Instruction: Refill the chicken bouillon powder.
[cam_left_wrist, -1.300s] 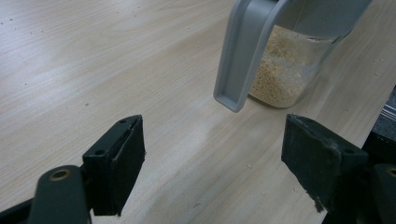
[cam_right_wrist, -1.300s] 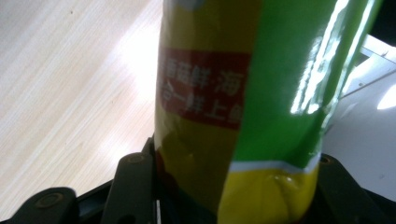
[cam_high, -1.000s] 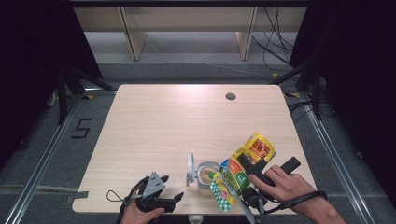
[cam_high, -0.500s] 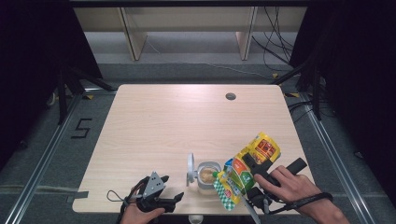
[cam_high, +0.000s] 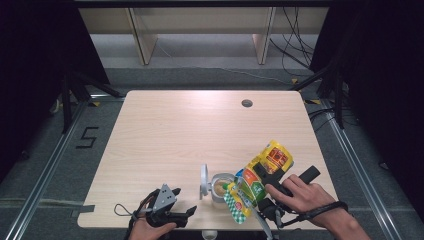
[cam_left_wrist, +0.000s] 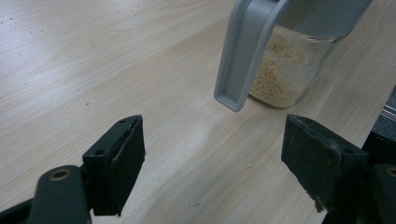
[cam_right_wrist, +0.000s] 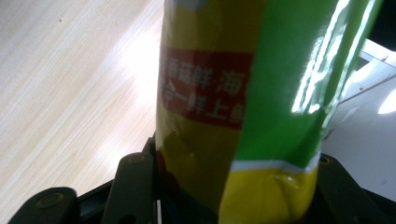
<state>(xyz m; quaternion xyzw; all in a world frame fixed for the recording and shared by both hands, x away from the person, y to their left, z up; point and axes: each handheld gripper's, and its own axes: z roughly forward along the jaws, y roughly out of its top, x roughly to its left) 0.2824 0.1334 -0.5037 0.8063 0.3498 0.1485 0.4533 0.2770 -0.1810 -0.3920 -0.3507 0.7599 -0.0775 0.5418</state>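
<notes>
pouch: one yellow-green glossy foil pouch (cam_high: 260, 175), clamped between right gripper (cam_high: 265, 182) jaws, tilted over jar
jar: one clear glass jar of pale grains (cam_high: 220, 187), just left of right gripper, grey lid (cam_high: 204, 181) flipped up
left gripper (cam_high: 167, 207): jaws apart, nothing between, jar ahead
table: one light wooden table (cam_high: 200, 130)

One bag (cam_high: 260, 175) (yellow-green), one jar (cam_high: 220, 187), two grippers

A pale wooden tabletop (cam_high: 175, 145) is seen, with a small round hole (cam_high: 246, 103) set near its far right corner. A clear jar (cam_high: 220, 187) of beige grains is stood near the front edge, its grey lid (cam_high: 204, 181) flipped up.
</notes>
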